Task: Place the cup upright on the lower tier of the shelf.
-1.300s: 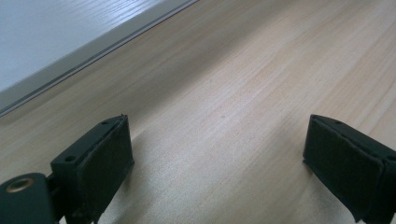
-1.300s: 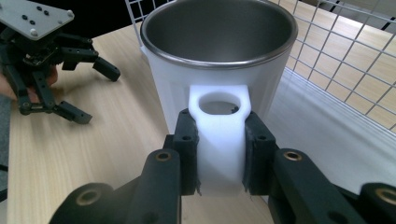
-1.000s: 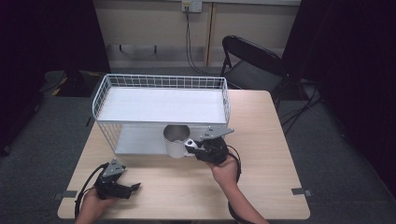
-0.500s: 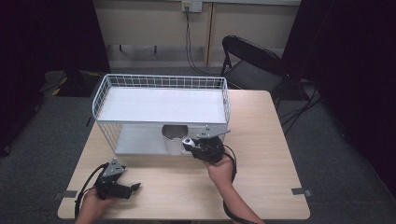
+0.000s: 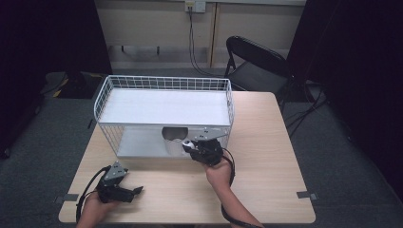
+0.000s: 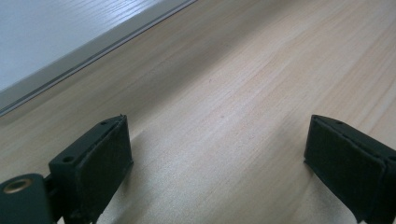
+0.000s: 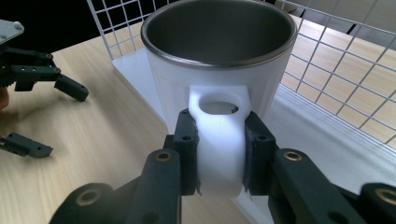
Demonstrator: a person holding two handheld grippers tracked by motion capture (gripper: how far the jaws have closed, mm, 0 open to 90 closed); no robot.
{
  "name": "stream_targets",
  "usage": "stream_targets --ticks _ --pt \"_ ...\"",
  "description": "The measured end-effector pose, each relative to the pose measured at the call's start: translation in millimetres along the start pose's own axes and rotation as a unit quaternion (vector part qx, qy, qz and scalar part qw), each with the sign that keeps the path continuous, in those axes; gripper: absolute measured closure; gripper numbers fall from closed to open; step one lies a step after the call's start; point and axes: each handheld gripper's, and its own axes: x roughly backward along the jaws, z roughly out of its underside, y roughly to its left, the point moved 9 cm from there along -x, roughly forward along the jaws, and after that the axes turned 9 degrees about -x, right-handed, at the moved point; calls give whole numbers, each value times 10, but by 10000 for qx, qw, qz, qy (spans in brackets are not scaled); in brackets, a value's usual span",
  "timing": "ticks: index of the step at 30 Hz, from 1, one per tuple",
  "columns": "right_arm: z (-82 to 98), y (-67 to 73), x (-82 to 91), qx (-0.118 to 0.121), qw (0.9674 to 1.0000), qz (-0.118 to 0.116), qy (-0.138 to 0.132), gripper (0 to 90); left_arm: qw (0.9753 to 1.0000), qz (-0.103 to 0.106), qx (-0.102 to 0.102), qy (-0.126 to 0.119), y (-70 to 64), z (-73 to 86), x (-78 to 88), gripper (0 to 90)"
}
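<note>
A white mug [image 7: 219,60] with a metal-lined inside stands upright at the open front of a white wire rack [image 5: 166,83], at its lower shelf [image 5: 138,142]. My right gripper [image 7: 218,154] is shut on the mug's white handle [image 7: 218,135], one pad on each side. In the high view the mug [image 5: 172,135] sits partly under the rack's top shelf, with the right gripper [image 5: 189,145] just right of it. My left gripper [image 5: 135,191] rests low over the table's near left part, jaws wide open with only bare wood between them [image 6: 224,158].
The wooden table [image 5: 266,156] has free room to the right of the rack and along its front. The rack's white base edge [image 6: 46,37] lies beyond the left gripper. A black folding chair [image 5: 256,61] stands behind the table.
The right gripper has carried the mug slightly left and further in under the rack's top shelf. The left gripper has stayed where it was.
</note>
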Motion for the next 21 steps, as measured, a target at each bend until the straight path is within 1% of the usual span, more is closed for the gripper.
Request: stream_targets --ticks 3,8,13,21 --pt "10 -6 -27 4 10000 20 -23 714 10000 0 -8 3 1 0 0 68" --pt "20 -27 -52 -105 9999 57 -69 714 10000 3 -9 5 1 1 0 67" --pt "29 -43 -75 -96 9998 96 -116 714 10000 4 -9 4 0 1 0 67" --pt "44 -67 -151 -175 9995 170 -200 713 10000 7 -9 5 -1 1 -1 66"
